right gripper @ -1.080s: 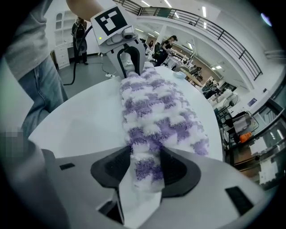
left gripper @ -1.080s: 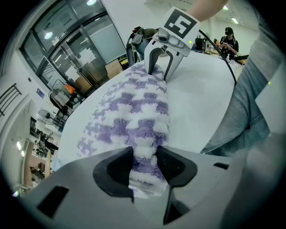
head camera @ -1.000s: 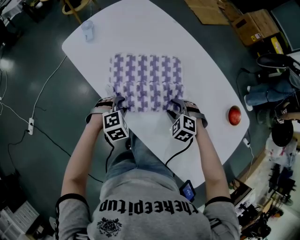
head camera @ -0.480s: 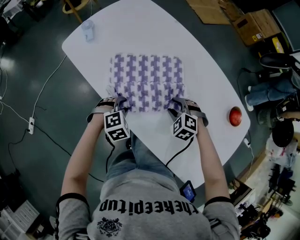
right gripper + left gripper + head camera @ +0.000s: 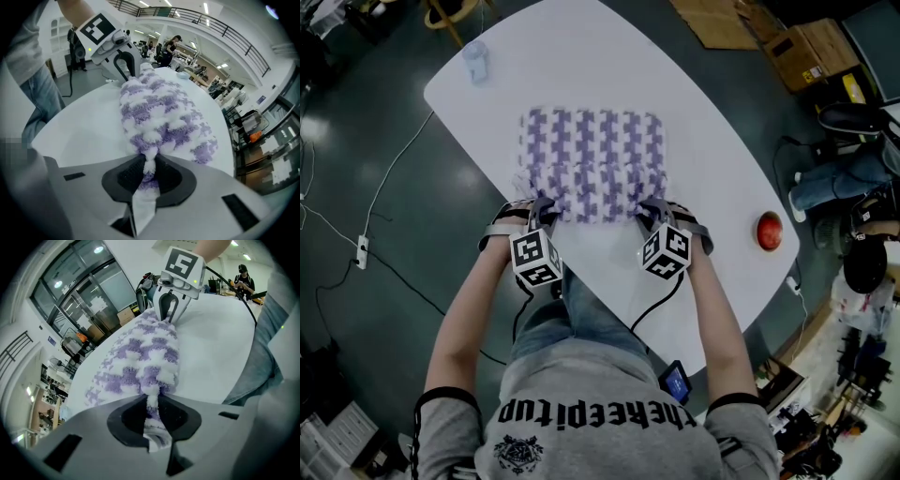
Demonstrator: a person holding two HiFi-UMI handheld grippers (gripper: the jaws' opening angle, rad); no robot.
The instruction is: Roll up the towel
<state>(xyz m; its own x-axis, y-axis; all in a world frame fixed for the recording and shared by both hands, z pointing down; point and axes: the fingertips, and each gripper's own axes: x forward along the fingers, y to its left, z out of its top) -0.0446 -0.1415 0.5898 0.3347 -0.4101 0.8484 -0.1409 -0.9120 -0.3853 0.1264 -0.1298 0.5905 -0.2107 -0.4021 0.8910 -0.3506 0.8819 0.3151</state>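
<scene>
Rolling barely started: fingers of left gripper (image 5: pixel 536 208) and right gripper (image 5: pixel 649 212) have just closed, pinching the near corners of the towel (image 5: pixel 592 155), which lies largely flat mid-table (image 5: pixel 581 56).

L gripper (image 5: pixel 539 210): jaws just closed in, now pinched on near edge of towel (image 5: pixel 592 159) at its L corner; fabric bunched betw. pads. R gripper (image 5: pixel 652 212): same, jaws just closed in, nipping towel edge at R corner. Both point steeply down & fwd, side by side, one at each near corner. L marker cube (image 5: pixel 535 261) & R marker cube (image 5: pixel 666 253) face up at head cam. L forearm (image 5: pixel 467 314) & R forearm (image 5: pixel 713 319) bare, stretched fwd, approx. parallel.
</scene>
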